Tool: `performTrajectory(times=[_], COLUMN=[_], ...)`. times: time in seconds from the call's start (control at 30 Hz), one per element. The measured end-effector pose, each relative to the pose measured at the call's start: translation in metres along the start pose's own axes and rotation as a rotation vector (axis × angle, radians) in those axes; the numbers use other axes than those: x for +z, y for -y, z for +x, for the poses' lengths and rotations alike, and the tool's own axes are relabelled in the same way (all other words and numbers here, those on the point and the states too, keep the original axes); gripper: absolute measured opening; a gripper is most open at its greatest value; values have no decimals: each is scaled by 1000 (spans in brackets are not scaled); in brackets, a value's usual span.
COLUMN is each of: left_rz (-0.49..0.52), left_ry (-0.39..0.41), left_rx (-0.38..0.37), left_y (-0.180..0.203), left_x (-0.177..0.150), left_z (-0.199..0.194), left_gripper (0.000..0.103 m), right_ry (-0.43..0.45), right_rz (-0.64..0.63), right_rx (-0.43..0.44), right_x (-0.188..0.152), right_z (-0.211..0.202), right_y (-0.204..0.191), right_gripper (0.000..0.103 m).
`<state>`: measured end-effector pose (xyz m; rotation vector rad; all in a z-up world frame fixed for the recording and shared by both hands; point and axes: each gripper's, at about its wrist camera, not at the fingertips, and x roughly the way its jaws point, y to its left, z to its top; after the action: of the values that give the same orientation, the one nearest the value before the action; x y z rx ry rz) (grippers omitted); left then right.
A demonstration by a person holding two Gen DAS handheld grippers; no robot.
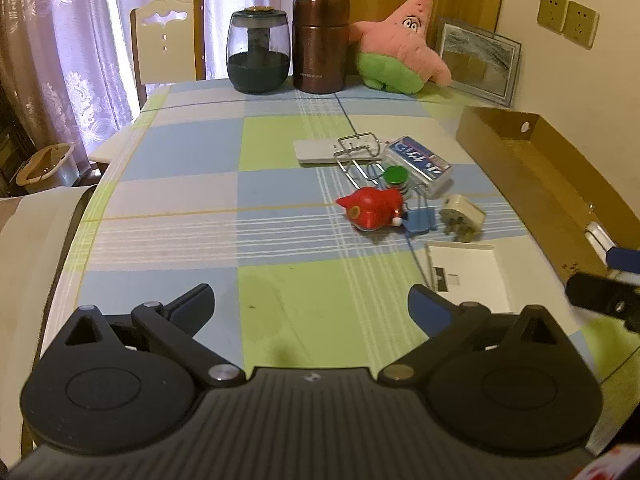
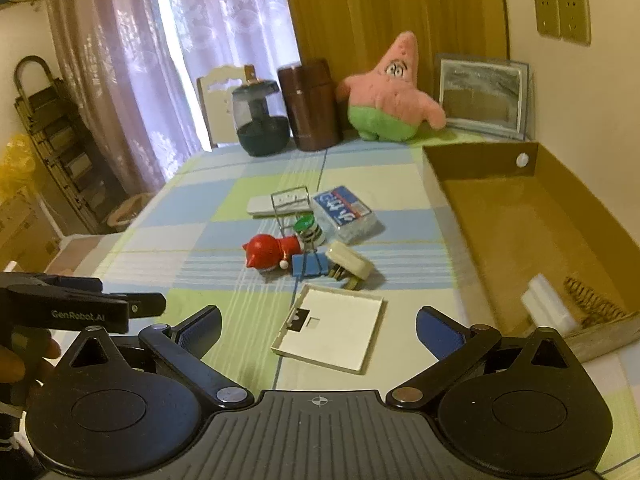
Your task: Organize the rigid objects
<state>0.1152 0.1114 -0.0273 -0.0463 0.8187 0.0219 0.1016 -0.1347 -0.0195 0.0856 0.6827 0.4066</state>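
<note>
Right wrist view: both tongs [image 2: 319,326] wide, empty — flat white lid [image 2: 330,328] looks light, stiff; grip opposite edges.

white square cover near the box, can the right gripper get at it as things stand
Probably yes. The right gripper is open, and the white square cover lies flat just ahead between its fingers with nothing on it. The plug adapter sits beyond it, apart.

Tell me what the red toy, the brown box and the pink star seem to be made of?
Red toy: likely hard glossy plastic, given its shine. Brown box: matte cardboard, with thin folded walls. Pink star: soft plush fabric, fuzzy surface.
</note>
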Motion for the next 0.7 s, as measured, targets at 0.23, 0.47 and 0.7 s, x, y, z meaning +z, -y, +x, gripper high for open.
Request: performTrajectory(times=[0.23,0.47,0.7], left_rz=[-2,-5,26], left_ry=[-10,-11,-6], left_rx=[-26,-59,-73], left_y=[-14,-22,-20], left_x=[6,12,22], left_z=[29,52,68], left_gripper=[101,101,101], right_ry=[-32,-33,-52], right_rz=[34,45,38], right_rx=[-64,-146,-236], right_x=[-10,-14,-23], right_z=[42,78,110], right_y=[-9,-18,-21], right_gripper=[101,101,101])
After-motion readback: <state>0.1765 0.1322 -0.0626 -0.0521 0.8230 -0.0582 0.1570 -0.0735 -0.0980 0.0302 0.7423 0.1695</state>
